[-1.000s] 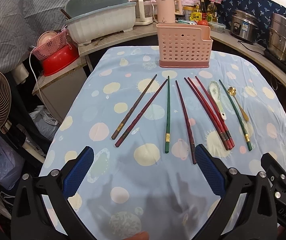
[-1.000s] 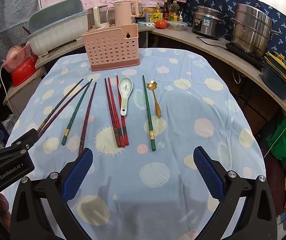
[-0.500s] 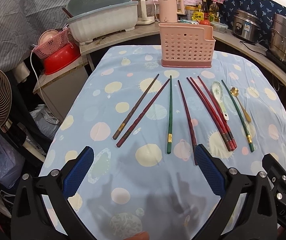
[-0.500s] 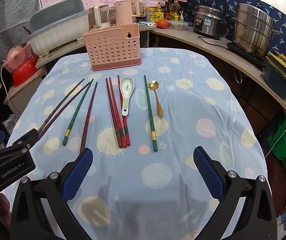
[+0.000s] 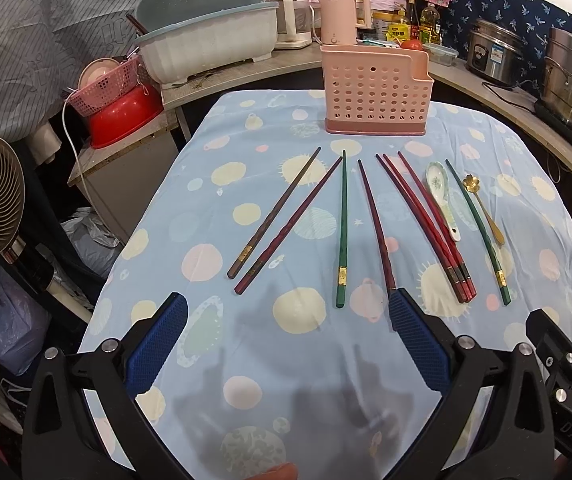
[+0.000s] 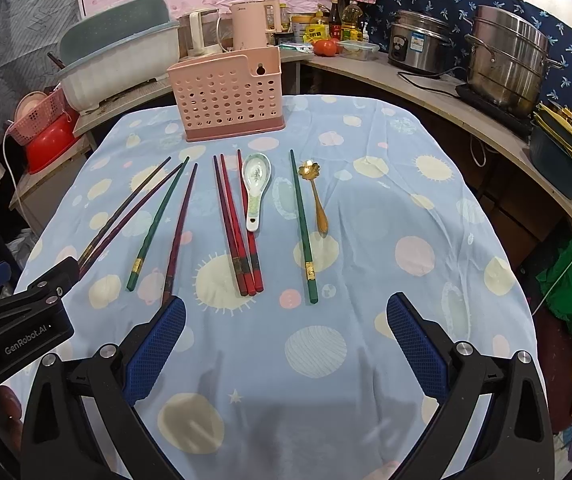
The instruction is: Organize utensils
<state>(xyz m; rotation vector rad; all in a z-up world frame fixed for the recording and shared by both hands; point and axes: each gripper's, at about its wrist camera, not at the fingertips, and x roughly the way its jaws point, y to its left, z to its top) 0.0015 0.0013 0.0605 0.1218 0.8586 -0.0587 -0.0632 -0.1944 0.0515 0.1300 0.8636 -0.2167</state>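
1. While both tools hover over the near edge of the table [image 6: 366, 400], the left gripper [image 5: 286, 336] and right gripper [image 6: 286, 336] have their fingers spread wide, holding nothing.
2. Just beyond them lie the chopsticks [image 5: 342, 228]: thin, stiff, light and likely slick, so a pinch near the thicker banded ends seems safest.
3. Beside the red ones, the ceramic spoon [image 6: 255, 188] looks fragile; its handle is probably the place to grip. The small gold spoon [image 6: 318, 200] lies near it.
4. Farthest back stands the pink holder [image 6: 229, 98], upright and apparently empty.
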